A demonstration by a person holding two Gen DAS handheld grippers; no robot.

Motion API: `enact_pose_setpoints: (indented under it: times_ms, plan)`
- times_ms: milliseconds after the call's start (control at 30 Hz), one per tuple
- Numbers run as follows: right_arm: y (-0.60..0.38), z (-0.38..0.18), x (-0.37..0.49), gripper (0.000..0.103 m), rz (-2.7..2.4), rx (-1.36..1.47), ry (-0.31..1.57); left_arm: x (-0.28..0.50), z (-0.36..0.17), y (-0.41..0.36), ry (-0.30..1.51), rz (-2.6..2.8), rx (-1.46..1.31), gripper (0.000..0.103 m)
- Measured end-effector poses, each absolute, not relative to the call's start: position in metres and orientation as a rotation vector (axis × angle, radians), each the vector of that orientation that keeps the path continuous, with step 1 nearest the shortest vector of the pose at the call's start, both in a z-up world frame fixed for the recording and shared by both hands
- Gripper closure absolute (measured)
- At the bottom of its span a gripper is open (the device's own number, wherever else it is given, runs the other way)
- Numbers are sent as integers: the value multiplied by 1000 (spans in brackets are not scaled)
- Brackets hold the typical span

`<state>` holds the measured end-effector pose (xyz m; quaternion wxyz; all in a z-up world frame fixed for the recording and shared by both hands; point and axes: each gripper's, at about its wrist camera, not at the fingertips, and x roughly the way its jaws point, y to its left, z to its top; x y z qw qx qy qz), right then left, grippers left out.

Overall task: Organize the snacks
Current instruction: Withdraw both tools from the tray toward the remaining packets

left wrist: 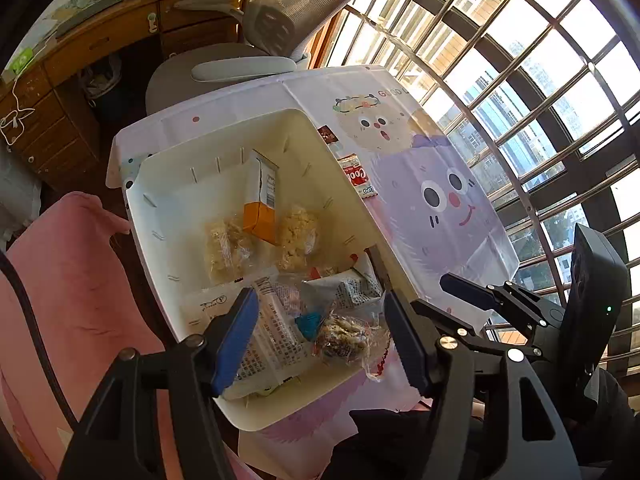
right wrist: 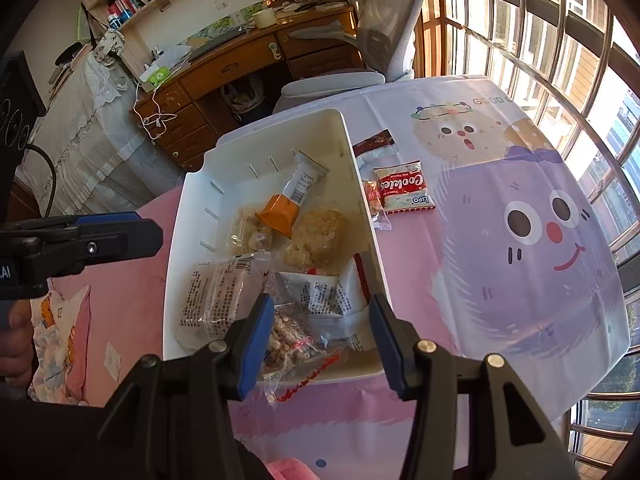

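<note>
Both tongs poised over the near end of a white bin (right wrist: 362, 184), which sits on the cartoon tablecloth (right wrist: 520, 280) toward its left edge.

Left gripper (left wrist: 320, 336) roughly half open, nothing pinched — pads standing clear above a white printed wrapper (left wrist: 276, 332) and a clear bag of nutty bites (left wrist: 344, 340), likely just set down into the pile. Right gripper (right wrist: 320, 340) likewise parted, pads not pressing on anything, though the same clear bag (right wrist: 292, 344) lies under the gap and spills its red-trimmed edge over the bin's near rim. Probably hovering there to tuck that overhang in, or simply waiting its turn.

Inside, toward the far wall: an orange-and-white bar (right wrist: 294, 200) leaning on two puffed rice cakes (right wrist: 318, 236), propped rather than laid flat — dropped in, not arranged. Nearer: more grey printed packets (right wrist: 320, 292) heaped loosely.

Still outside, on the cloth just beside the bin's right wall: a red cookies pack (right wrist: 404, 192), a small orange sachet (right wrist: 374, 200) touching the wall, and a dark brown wrapper (right wrist: 374, 140) toward the far edge. Presumably next to go in; easiest reach for the right side.
</note>
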<state>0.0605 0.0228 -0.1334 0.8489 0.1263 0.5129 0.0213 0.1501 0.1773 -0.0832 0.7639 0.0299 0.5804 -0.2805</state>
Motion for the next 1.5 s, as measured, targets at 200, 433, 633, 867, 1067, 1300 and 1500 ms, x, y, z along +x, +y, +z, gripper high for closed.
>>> enact_pose_setpoints:
  times_ms: [200,433,633,867,1067,1300,1500]
  plan:
    - [-5,-135,60,53,69,266,1087,147,-79,150,1265,-577,70,35]
    - [-49,-134,59,53,150,207,1121,147,-72,107,1263,-512,42,33]
    - [-83,-135,59,52,256,101,1133,150,-70,71,1257,-416,14,33]
    - [-120,-137,63,49,358,35,1123,162,-60,35,1220,-326,43,33]
    - [-141,-141,73,47,398,6,1090,185,-53,18,1206,-289,102,33]
    - [-148,-143,89,43,422,-63,1024,224,-56,0,1223,-327,214,33]
    - [-148,-149,116,39,450,-109,988,259,-71,-19,1257,-386,330,33]
